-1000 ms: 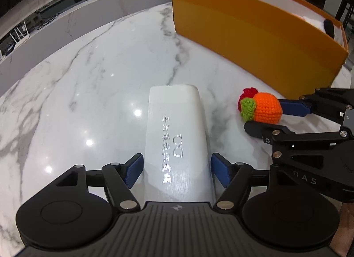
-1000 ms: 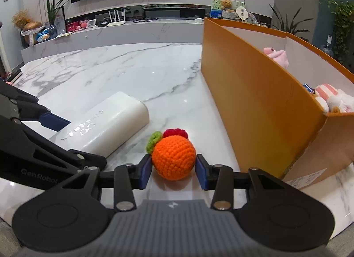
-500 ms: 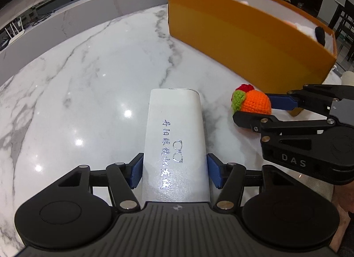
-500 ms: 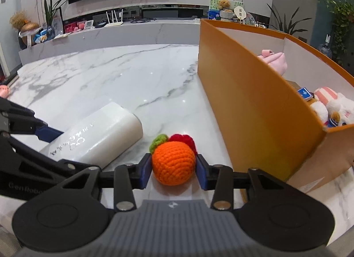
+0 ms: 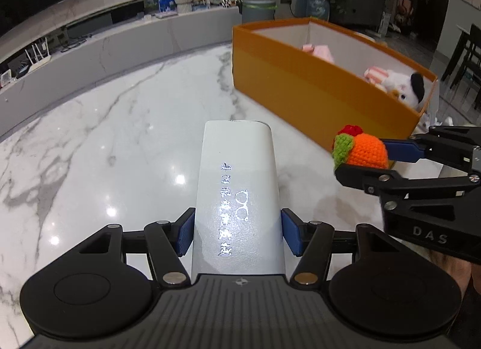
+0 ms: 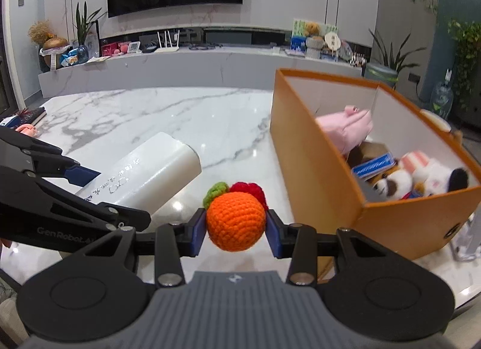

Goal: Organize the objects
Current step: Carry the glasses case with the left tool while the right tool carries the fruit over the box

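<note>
the left gripper (image 5: 237, 236) tilts down over the marble counter (image 5: 120, 144), pads clamped on a white glasses case (image 5: 239, 192) with silver characters and a spectacles logo. beside it the right gripper (image 6: 236, 233), marked "das", pinches a crocheted orange (image 6: 236, 221) clear of the counter, near the open orange box (image 6: 303, 150) of plush toys (image 6: 421, 174) at the counter's right edge. bare marble lies open ahead.

White glasses case (image 5: 239, 195) and crocheted orange (image 6: 236, 221), both lifted.
</note>
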The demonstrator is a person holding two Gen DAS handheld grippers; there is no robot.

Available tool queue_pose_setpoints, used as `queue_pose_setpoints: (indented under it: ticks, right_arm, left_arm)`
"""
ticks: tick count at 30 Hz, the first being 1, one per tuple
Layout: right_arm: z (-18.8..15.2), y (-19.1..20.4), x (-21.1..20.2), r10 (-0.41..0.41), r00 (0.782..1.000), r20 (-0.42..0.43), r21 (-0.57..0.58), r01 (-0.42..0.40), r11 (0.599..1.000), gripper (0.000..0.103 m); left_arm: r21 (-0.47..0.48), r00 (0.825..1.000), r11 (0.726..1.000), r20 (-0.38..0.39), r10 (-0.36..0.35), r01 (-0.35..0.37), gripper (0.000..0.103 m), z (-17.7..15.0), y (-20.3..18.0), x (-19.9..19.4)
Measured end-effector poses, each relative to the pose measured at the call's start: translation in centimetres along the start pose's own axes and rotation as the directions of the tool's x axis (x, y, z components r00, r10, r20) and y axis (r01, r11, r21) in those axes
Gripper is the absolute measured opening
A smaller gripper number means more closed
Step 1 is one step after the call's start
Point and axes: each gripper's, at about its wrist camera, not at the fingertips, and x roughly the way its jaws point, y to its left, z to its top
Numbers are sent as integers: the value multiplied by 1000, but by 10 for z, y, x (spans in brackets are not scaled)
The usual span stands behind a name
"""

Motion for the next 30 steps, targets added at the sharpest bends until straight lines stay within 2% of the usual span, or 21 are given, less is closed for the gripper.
queue_pose_setpoints:
  ticks: [8,15,18,25,30]
  right_arm:
    - [8,-5,-37,-20,998,62,-13,20,1000,44]
    - [16,-8,-57,-17,996,90,-28,20,999,44]
    - [25,-11,-63,-21,994,111,-41,26,999,44]
    - [57,-36,-83,-35,986,161,-63,46,997,44]
    - [73,-68,-95,-66,982,177,-62,78,995,44]
  left_arm:
    - [-40,997,999,74,-8,11,68,-5,-16,-29]
    - [-76,992,996,122,-27,36,68,5,-28,-44]
    - [-82,988,996,149,-24,36,68,17,-33,-52]
    - [-25,977,999,210,-42,48,68,58,-61,-69]
    - [-26,972,993,209,-103,111,68,88,-84,-57]
